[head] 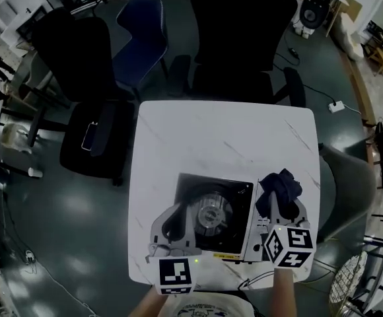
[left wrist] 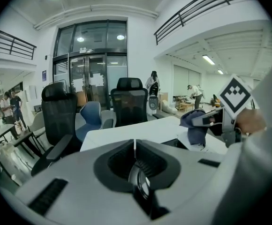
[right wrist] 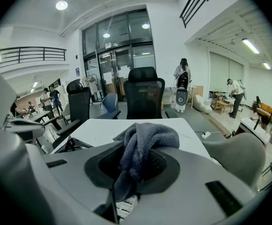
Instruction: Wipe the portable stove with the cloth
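Observation:
The portable stove [head: 216, 212], black-topped with a round burner, sits on the near half of the white table [head: 224, 137]. My right gripper [head: 280, 202] hovers beside the stove's right edge, shut on a dark blue cloth [head: 281, 183] that bunches up out of its jaws. The right gripper view shows the cloth [right wrist: 143, 146] draped between the jaws. My left gripper [head: 176, 211] rests over the stove's left edge, jaws pressed together with nothing between them; in its own view the left gripper [left wrist: 134, 143] shows just a thin seam. There the cloth [left wrist: 194, 124] appears to the right.
Black office chairs [head: 238, 38] and a blue chair [head: 139, 35] stand along the table's far side. Another black chair [head: 92, 137] with a phone on its seat is at the left, and a grey chair [head: 347, 190] at the right. Cables lie on the floor.

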`<action>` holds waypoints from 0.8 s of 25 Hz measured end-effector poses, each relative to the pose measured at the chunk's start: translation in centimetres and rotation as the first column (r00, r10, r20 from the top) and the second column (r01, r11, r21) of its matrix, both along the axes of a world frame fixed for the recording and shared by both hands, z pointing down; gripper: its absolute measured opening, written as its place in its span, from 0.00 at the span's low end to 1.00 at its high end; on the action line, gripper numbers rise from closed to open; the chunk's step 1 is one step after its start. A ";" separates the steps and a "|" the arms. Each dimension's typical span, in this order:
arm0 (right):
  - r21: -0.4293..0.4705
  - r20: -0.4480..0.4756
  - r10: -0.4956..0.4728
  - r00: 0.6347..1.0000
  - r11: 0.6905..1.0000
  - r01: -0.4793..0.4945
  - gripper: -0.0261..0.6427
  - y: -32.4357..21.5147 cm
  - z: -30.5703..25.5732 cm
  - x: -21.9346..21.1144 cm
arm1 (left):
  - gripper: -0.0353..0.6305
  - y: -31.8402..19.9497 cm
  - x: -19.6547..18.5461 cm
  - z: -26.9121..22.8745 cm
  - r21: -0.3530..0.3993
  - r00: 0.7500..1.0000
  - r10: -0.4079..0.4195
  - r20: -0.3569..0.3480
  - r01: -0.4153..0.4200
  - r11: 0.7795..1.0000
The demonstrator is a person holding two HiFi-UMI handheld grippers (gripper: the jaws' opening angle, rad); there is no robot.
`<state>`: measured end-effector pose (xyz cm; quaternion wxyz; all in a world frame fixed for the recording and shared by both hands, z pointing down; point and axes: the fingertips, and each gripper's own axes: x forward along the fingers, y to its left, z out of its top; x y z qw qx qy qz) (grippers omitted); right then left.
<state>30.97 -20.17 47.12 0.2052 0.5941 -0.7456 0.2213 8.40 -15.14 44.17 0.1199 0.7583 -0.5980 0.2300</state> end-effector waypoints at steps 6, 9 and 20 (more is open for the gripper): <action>-0.040 -0.037 -0.044 0.998 0.998 0.042 0.15 -0.8 1.9 -0.5 | 0.09 -0.2 0.6 0.7 -0.025 1.000 -0.002 0.001 0.002 1.000; -0.066 -0.040 -0.046 0.998 0.997 0.044 0.15 -0.9 2.9 -0.6 | 0.09 -0.1 0.6 0.9 -0.036 1.000 -0.005 -0.001 0.005 0.999; -0.131 -0.106 -0.092 0.990 0.988 0.078 0.15 -1.2 4.7 -0.9 | 0.09 0.2 0.2 1.3 -0.048 1.000 -0.007 0.006 0.008 0.999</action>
